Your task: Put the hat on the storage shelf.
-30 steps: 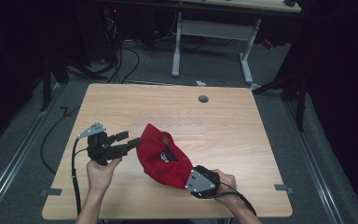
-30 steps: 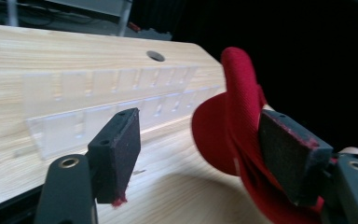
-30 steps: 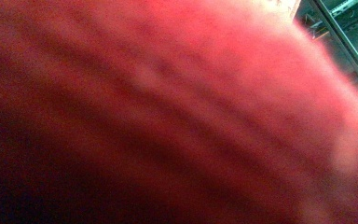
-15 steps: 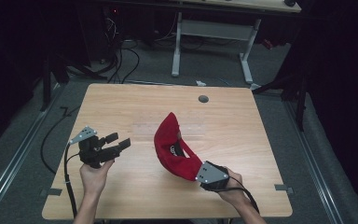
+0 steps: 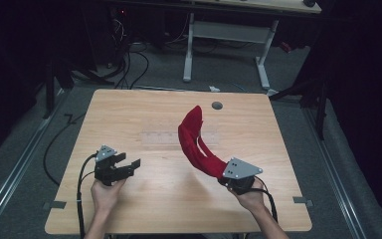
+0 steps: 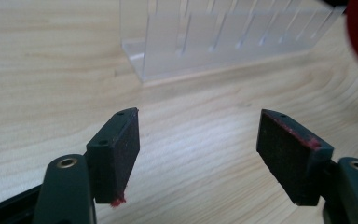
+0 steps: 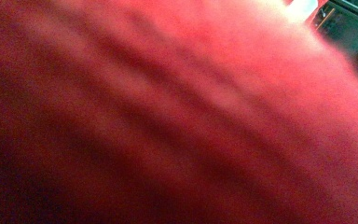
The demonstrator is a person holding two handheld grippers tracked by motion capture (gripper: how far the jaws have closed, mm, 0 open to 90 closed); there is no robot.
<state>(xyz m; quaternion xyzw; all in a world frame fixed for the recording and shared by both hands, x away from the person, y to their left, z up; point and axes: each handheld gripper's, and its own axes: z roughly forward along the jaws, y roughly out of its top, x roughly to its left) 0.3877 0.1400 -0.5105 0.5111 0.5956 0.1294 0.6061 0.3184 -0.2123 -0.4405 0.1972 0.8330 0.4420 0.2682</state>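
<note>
On the wooden table, the left gripper sits near the front left, well apart from the right gripper at the front right. The cap rises from the right gripper toward the table's middle, tilted up off the surface. A clear slotted rack lies at the centre, just left of the cap, and a round grommet sits behind the cap near the far edge.

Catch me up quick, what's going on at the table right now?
A person works two handheld grippers over a wooden table. The right gripper is shut on one end of a red cap and holds it lifted, the cap rising away toward the far side. The left gripper is open, with nothing between its jaws, low above the table at the left. A clear plastic rack sits in front of it.
</note>
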